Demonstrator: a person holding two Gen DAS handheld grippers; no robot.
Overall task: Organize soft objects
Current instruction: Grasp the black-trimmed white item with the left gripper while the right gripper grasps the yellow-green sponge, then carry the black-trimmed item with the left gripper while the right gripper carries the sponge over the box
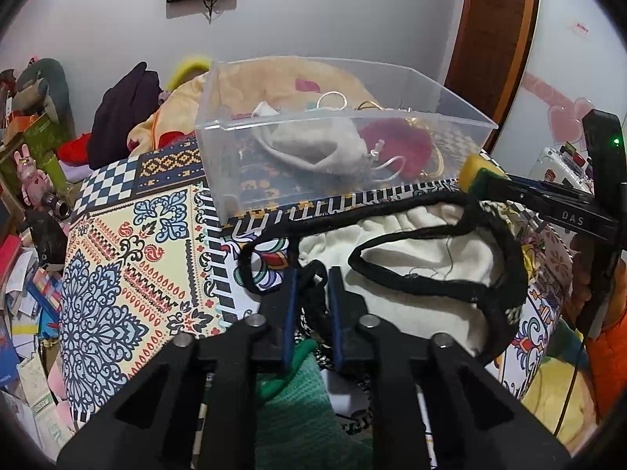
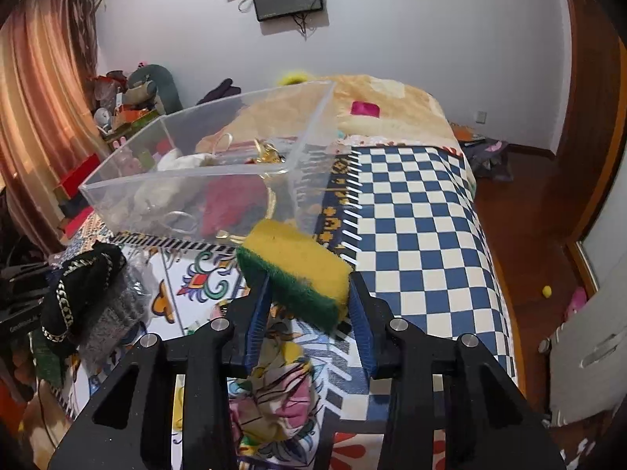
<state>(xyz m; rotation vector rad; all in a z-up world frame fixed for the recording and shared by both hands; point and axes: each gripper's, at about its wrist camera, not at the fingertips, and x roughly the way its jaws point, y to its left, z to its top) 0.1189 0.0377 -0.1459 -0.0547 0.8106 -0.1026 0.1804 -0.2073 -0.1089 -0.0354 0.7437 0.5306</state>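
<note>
A clear plastic bin stands on the patterned bed cover and holds a beige pouch and a red pouch. My left gripper is shut on the black drawstring of a cream bag with black trim, which lies just in front of the bin. My right gripper is shut on a yellow and green sponge and holds it above the cover, just before the bin's near right corner. The sponge also shows in the left wrist view.
A black knitted item with a chain trim and green cloth lie near the left gripper. A floral cloth lies under the right gripper. Clutter crowds the floor at left. The bed edge drops at right.
</note>
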